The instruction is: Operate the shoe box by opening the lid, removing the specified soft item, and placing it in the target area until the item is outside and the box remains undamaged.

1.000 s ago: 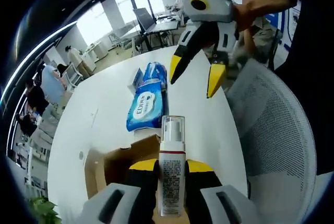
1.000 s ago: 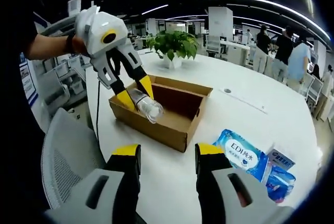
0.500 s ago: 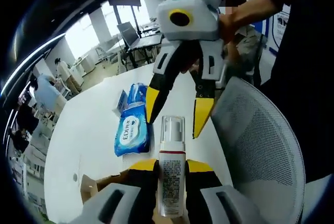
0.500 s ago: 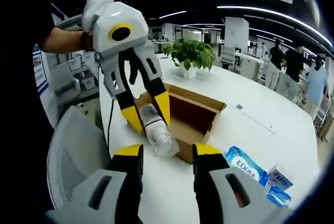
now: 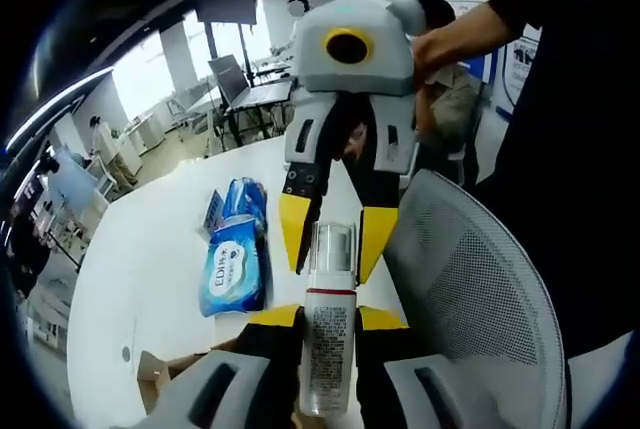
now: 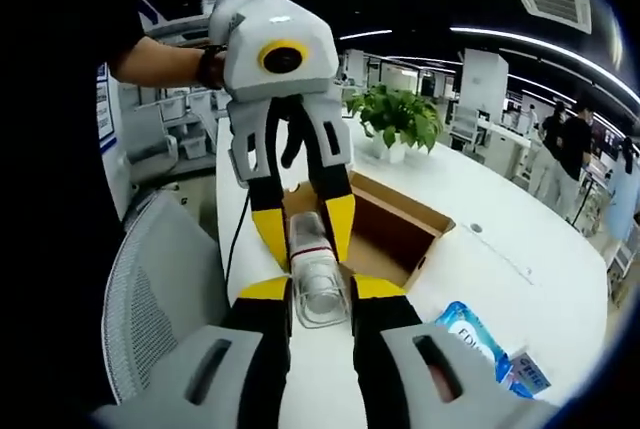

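A white pump bottle (image 5: 328,349) with a clear cap and a red band is held up in the air by my left gripper (image 5: 328,317), which is shut on its body. From above, my right gripper (image 5: 333,239) reaches in, its yellow fingertips (image 5: 294,231) on either side of the clear cap. In the right gripper view the cap end of the bottle (image 6: 318,294) sits between my right gripper (image 6: 320,289) jaws, which have closed against it. The left gripper (image 6: 303,234) faces them from the other end. Behind it, the open cardboard box (image 6: 400,239) stands on the white table (image 6: 520,249).
Blue wipe packs (image 5: 232,259) lie on the white table (image 5: 150,249), with a corner of the cardboard box (image 5: 150,377) near the bottom left. A grey mesh chair (image 5: 470,289) stands at the table's edge. A potted plant (image 6: 400,114) sits beyond the box. People stand in the background.
Both grippers came together. The right gripper's jaws, wide apart before, have narrowed onto the bottle's cap. The left gripper kept hold of the bottle and lifted it away from the box.
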`<action>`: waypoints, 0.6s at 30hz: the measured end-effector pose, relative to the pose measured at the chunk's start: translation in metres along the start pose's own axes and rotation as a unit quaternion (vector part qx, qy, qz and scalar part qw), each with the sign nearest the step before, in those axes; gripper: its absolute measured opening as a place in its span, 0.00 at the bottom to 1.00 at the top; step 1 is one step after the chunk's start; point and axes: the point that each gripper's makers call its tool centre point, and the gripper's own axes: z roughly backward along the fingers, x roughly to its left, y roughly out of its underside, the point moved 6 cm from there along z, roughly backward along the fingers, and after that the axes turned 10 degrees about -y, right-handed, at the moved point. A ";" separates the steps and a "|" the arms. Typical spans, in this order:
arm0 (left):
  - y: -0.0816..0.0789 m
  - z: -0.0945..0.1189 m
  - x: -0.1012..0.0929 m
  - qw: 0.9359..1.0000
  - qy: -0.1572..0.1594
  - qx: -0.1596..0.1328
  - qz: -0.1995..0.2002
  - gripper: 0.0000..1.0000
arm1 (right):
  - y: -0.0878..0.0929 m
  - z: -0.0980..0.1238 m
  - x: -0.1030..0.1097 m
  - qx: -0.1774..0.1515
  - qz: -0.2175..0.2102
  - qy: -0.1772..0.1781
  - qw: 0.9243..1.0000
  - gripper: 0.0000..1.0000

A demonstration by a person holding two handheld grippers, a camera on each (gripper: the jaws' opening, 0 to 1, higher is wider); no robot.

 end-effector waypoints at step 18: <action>0.004 -0.013 -0.010 0.999 0.027 -0.009 0.022 0.22 | 0.004 -0.001 0.006 0.051 0.021 -0.018 0.998 0.17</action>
